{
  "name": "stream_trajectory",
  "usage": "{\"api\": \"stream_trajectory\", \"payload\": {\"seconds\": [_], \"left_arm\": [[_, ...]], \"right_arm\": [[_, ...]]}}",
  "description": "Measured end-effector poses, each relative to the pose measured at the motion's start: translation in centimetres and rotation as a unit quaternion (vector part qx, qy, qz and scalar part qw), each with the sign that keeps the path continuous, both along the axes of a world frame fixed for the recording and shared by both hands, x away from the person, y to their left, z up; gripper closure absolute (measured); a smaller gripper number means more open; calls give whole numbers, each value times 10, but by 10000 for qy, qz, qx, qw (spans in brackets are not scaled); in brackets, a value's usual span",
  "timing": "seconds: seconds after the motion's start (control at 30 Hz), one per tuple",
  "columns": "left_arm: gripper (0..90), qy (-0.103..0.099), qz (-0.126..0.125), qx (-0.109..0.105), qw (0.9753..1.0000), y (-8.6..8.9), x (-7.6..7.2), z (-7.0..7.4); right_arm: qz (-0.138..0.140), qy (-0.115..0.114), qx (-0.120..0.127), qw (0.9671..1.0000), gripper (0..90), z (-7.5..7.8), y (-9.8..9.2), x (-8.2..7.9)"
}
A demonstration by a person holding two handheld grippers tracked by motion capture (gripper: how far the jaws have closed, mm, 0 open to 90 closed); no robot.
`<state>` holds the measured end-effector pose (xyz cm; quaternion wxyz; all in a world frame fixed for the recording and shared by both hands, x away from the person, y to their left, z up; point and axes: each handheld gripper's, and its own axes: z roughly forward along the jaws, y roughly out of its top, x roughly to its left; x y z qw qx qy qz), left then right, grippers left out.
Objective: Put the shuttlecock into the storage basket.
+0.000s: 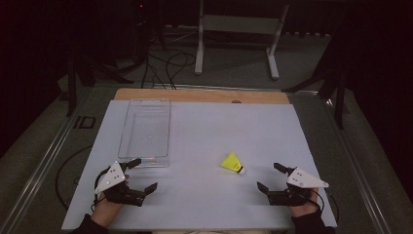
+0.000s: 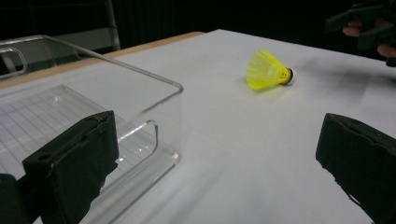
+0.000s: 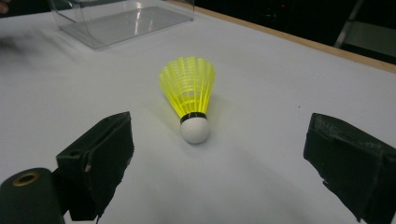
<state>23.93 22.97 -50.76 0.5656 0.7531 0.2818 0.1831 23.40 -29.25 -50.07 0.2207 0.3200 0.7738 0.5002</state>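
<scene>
- The yellow shuttlecock (image 1: 232, 163) lies on its side on the white table (image 1: 204, 131), right of centre and toward the person's edge
- In the high view its long axis runs on a slant: the white cork tip (image 1: 240, 170) points to the near right, toward the right gripper (image 1: 272, 178), and the flared yellow skirt opens to the far left
- In the right gripper view the shuttlecock (image 3: 189, 95) sits between and just beyond the two black jaws, cork nearest the camera, skirt fanning away
- The right gripper's jaws stand wide apart and hold nothing; bare tabletop lies between them and the cork
- The left gripper (image 1: 139, 175) rests at the near left, jaws also spread wide and empty, one jaw tip just beside the near end of the clear plastic box (image 1: 146, 129)
- The clear plastic box stands on the left half of the table, its long side running away from the person, well apart from the shuttlecock
- In the left gripper view the clear plastic box (image 2: 88, 116) is close at left, the shuttlecock (image 2: 270, 71) farther off at right
- Beyond the far table edge, cables (image 1: 168, 66) lie on the floor beside a white metal frame (image 1: 238, 29)
</scene>
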Motion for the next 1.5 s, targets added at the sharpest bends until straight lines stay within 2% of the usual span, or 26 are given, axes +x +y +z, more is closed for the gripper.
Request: {"api": "stream_trajectory", "payload": {"seconds": [0.03, 0.17, 0.23, 0.53, 0.7, 0.87, 1.17, 1.37, 1.5], "left_arm": [[1, -7, 5, -1, 10000, 0, 0, 0], [1, -11, 7, -30, 10000, 1, 0, 0], [0, -7, -21, -55, 10000, 0, 0, 0], [1, 13, -29, -144, 9999, 1, 1, 0], [0, 22, -45, -142, 9999, 1, 1, 0], [1, 27, -49, -131, 9999, 1, 1, 0], [1, 48, -63, -140, 9999, 1, 1, 0], [0, 52, -75, -150, 9998, 1, 1, 0], [1, 55, -66, -152, 9998, 1, 1, 0]], "right_arm": [[16, 56, -91, 9999, 84, 0, 1, 0], [11, 143, -117, 9998, 84, 0, 0, 1], [-44, 264, -95, 9996, 83, 0, -2, 2], [35, 340, -27, 9994, 83, 3, -2, 1], [35, 298, -83, 9995, 83, 4, -1, 1], [31, 227, -242, 9994, 83, 4, 2, -1], [-18, 243, -145, 9996, 83, 6, -1, -1], [-142, 171, -147, 9996, 83, 14, -4, -2], [-314, 161, -290, 9990, 83, 22, -5, -3]]}}
